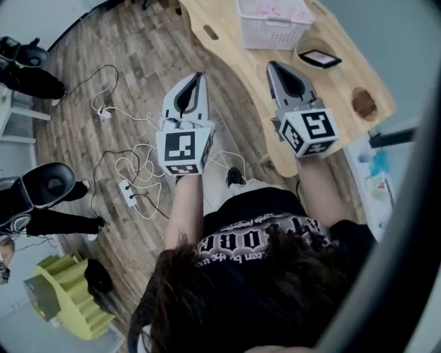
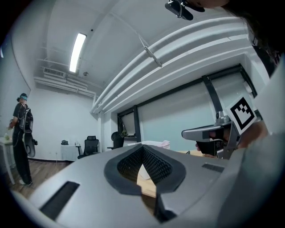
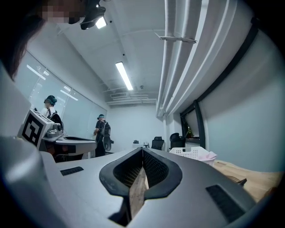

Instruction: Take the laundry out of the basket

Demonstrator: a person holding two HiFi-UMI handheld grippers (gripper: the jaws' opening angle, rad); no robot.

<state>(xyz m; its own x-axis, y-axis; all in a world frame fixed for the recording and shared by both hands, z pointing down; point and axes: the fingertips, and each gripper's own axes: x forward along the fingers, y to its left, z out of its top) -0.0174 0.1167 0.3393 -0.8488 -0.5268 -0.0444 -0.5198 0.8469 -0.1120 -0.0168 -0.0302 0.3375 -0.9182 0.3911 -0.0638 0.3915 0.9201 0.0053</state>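
- Laundry [image 1: 274, 8]: pink stuff, sits in the white basket [image 1: 275, 34] at the far end of the wooden table [image 1: 344, 89]. Neither gripper touches it.
- Basket's ahead of both my grippers, well apart from them, more in line w/ the right one.
- My left gripper [image 1: 200, 74]: jaws shut tight, pads together, nothing btwn them. It's over the wood floor [image 1: 138, 55], just off the table's curved edge.
- My right gripper [image 1: 271, 64]: jaws closed too, empty. It's over the table, tips pointing toward the basket's end.
- Left gripper view: basket rim + a bit of pink laundry peek out just above my closed tips; the right gripper shows off to the right.
- Right gripper view: basket w/ laundry sits on the table, right of my closed tips.
- Small flat dark thing [image 1: 319, 58] lies on the table right of the basket; can't tell what it is.
- White cables and a power strip [image 1: 131, 194] lie on the floor to my left.
- A person [image 2: 21, 133] stands at the far left of the room in the left gripper view.
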